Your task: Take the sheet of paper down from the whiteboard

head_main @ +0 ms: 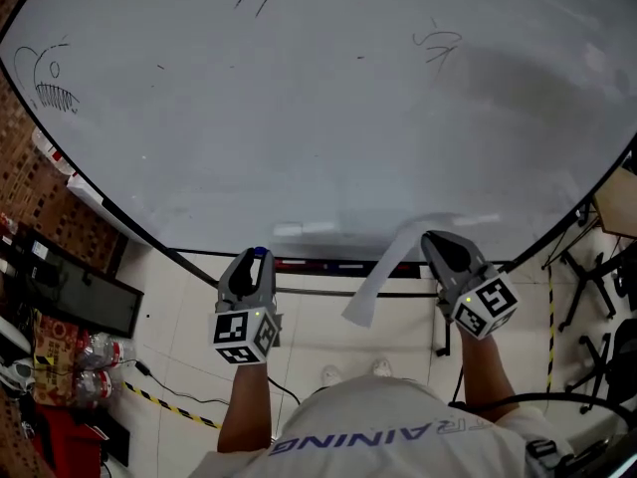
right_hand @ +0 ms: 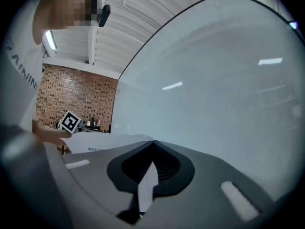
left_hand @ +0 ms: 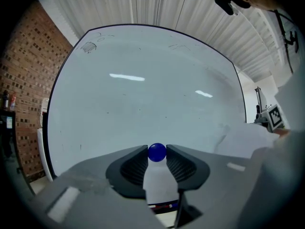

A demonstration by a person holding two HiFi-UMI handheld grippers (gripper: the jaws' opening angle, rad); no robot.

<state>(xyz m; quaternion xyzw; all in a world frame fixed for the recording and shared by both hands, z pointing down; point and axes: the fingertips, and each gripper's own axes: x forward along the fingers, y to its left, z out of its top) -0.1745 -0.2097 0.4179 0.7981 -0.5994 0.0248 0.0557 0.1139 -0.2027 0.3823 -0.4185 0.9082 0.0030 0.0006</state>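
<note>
The whiteboard (head_main: 318, 118) fills the head view, bare except for a few pen scribbles. A white sheet of paper (head_main: 383, 272) hangs off the board, curling down and to the left. My right gripper (head_main: 428, 239) is shut on its upper right edge. In the right gripper view the paper (right_hand: 102, 142) runs left from the closed jaws of the right gripper (right_hand: 152, 144). My left gripper (head_main: 257, 257) is below the board's lower edge, left of the paper. It is shut on a small blue round magnet (left_hand: 157, 152) pinched between the tips of the left gripper (left_hand: 157, 152).
A marker tray (head_main: 328, 265) runs along the board's bottom edge, between the two grippers. A brick wall (left_hand: 24, 80) stands to the left of the board. Crates and bottles (head_main: 70, 352) lie on the floor at the left, and black stands (head_main: 597, 297) at the right.
</note>
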